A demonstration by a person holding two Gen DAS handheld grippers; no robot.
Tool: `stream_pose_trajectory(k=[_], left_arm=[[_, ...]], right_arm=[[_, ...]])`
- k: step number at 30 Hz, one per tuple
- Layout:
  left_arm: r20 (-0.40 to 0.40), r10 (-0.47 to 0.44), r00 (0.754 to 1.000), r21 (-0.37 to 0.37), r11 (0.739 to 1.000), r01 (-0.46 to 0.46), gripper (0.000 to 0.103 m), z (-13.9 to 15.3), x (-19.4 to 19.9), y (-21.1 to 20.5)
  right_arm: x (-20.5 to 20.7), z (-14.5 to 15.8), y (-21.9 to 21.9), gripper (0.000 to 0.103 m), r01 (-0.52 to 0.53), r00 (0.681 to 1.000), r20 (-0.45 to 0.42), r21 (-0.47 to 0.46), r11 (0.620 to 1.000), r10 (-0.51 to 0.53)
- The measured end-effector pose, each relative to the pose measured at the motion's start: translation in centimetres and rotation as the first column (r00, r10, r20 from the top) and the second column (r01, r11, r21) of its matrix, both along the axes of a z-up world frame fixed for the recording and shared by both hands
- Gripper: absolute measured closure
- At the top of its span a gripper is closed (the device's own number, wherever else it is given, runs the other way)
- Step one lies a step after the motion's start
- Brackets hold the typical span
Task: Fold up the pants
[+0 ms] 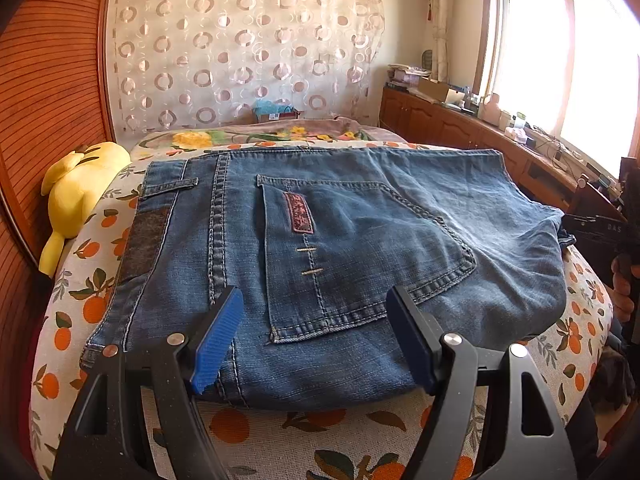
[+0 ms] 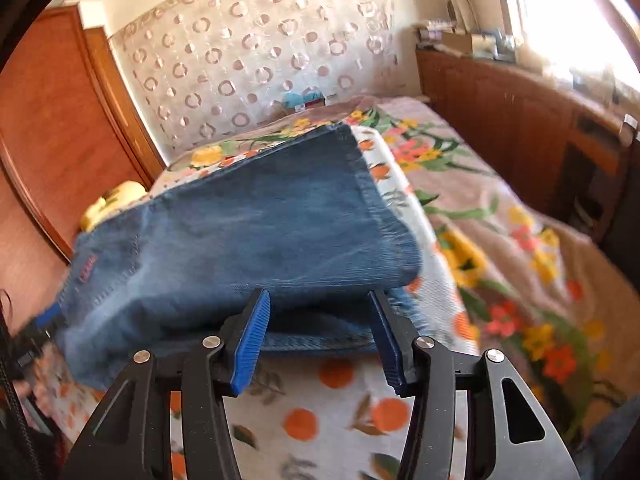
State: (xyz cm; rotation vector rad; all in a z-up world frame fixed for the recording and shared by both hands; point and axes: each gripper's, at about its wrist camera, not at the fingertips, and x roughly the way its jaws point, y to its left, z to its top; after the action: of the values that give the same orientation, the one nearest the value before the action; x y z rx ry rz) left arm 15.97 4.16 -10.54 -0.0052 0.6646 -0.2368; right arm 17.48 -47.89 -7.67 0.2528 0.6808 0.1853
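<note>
Blue-padded fingers of your left gripper (image 1: 316, 340) stand wide apart at 6 o'clock in the left wrist view, holding nothing, the near edge of the folded jeans (image 1: 328, 264) lying just beyond them on the orange-print bedspread (image 1: 280, 440). Your right gripper (image 2: 320, 340) likewise has its jaws parted, pads clear of the denim, with a lower layer's hem showing between them at 6 o'clock. In that view the jeans (image 2: 248, 232) run toward 11 o'clock, a yellow plush toy (image 1: 80, 188) sitting past them at 9 o'clock. Judging from the loose top layer, your risk is snagging it as you withdraw: a pad catching the hem could drag the fold open or skew the stack.
</note>
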Motion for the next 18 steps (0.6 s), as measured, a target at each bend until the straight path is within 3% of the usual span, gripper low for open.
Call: stream_pose_trajectory(k=[12,18], left_arm=[[0.012,0.008,1.000,-0.007,1.000,-0.008,0.028,0.1,-0.1,0.4],[0.012,0.008,1.000,-0.007,1.000,-0.008,0.028,0.1,-0.1,0.4]], right_arm=[[1.4,-0.1,-1.9,0.043,0.039,0.998,-0.044,0.119,0.992,-0.034],[2.3,0.0,-1.8,0.038,0.103,0.993,-0.070,0.113,0.988,-0.096]])
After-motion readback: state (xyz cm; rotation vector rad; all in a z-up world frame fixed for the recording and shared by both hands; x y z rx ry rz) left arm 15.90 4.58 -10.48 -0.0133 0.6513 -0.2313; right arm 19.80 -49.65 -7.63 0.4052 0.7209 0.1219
